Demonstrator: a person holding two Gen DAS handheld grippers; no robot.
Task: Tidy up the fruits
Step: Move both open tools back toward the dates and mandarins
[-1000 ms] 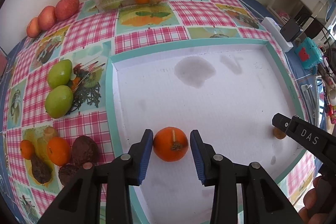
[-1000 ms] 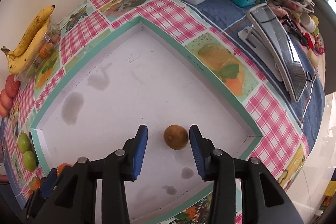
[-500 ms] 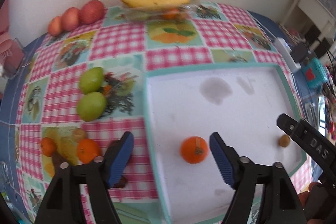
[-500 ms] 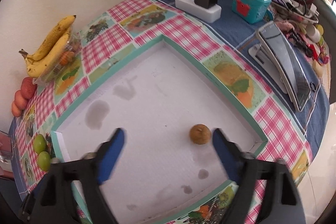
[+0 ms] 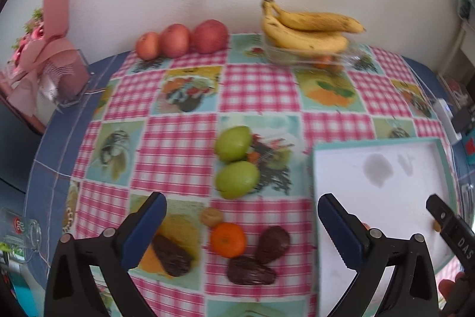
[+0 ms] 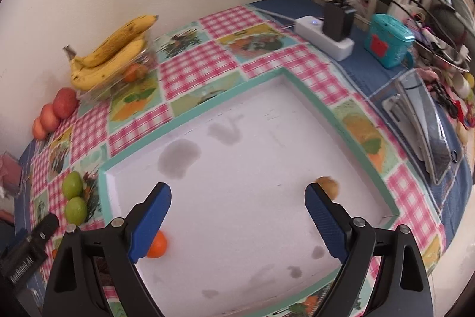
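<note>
With our left hand-held gripper (image 5: 242,230) spread wide, we should centre it — squarely — over the small round orange tangerine (image 5: 228,239) before pinching.

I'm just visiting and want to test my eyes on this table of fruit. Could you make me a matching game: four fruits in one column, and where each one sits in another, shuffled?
Fruits:
1. bananas
2. red apples
3. green pears
4. small brown fruit

Places:
A. inside the white tray, near its right-hand corner
B. in a row along the wall, on the far edge of the cloth
C. on top of a clear plastic box
D. side by side on the checked cloth, just left of the tray

Pairs: 1-C, 2-B, 3-D, 4-A
</note>
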